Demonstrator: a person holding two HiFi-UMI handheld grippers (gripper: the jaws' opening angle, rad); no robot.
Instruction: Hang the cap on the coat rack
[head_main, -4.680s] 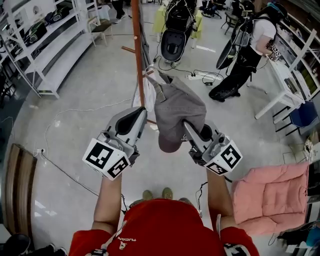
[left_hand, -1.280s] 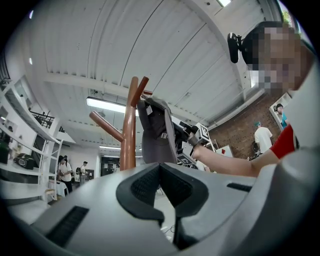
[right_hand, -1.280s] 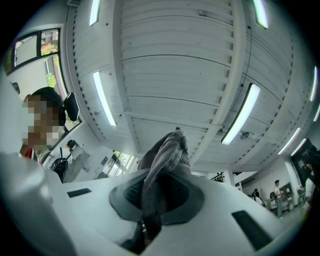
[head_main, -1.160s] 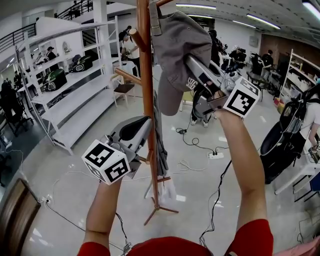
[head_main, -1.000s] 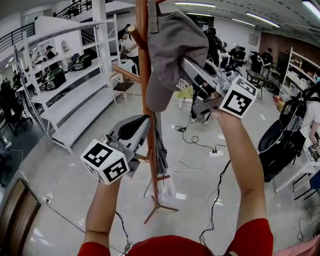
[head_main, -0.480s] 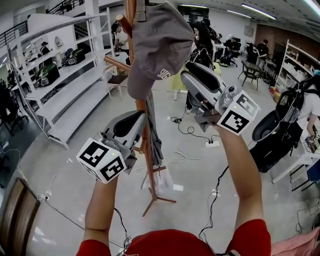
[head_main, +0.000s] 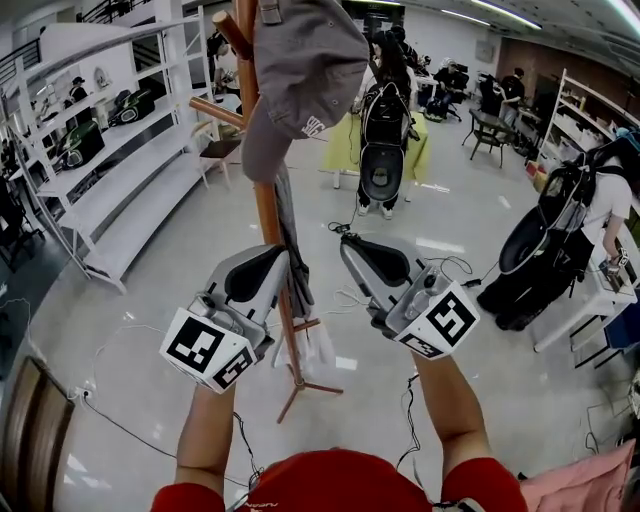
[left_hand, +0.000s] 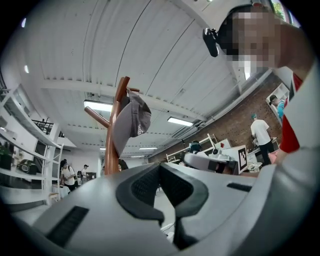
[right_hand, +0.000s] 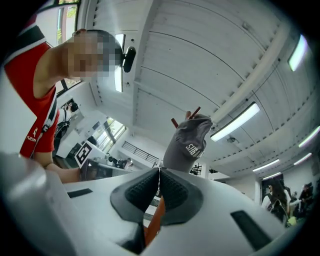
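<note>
The grey cap (head_main: 300, 70) hangs by its back strap from a top peg of the brown wooden coat rack (head_main: 265, 215), brim pointing down. It also shows as the cap (left_hand: 131, 120) and the cap (right_hand: 187, 142) in the gripper views, free of both grippers. My right gripper (head_main: 350, 247) is well below the cap, right of the pole, its jaws closing to shut with nothing between them (right_hand: 159, 172). My left gripper (head_main: 262, 265) is shut and empty beside the pole, on its left (left_hand: 159, 167).
A grey cloth (head_main: 292, 235) hangs lower on the rack, with its feet (head_main: 300, 385) on the floor between my arms. White shelves (head_main: 120, 150) run along the left. A stroller (head_main: 382, 135) stands behind, a person (head_main: 590, 215) at right, and cables (head_main: 430, 270) cross the floor.
My right gripper let go of the cap, dropped down and back from the rack top, and its jaws came together. The cap stays on the peg. The left gripper hardly moved.
</note>
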